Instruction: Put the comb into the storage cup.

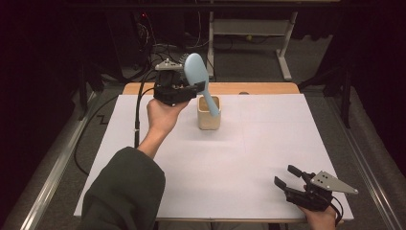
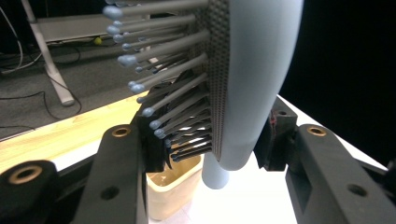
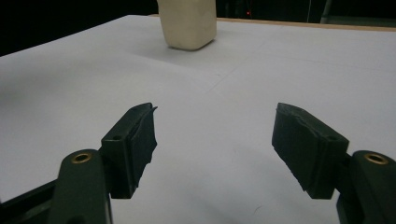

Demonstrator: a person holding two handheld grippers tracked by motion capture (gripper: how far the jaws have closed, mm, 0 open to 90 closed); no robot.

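Hairbrush [image 1: 197,72] gripped in left tool [image 1: 184,88] above white table [image 1: 249,158]; right tool [image 1: 289,178] wide.

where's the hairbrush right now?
In the high view the hairbrush is at the far left-centre of the table, clamped by the left gripper, its handle tip dipping into the beige cup.
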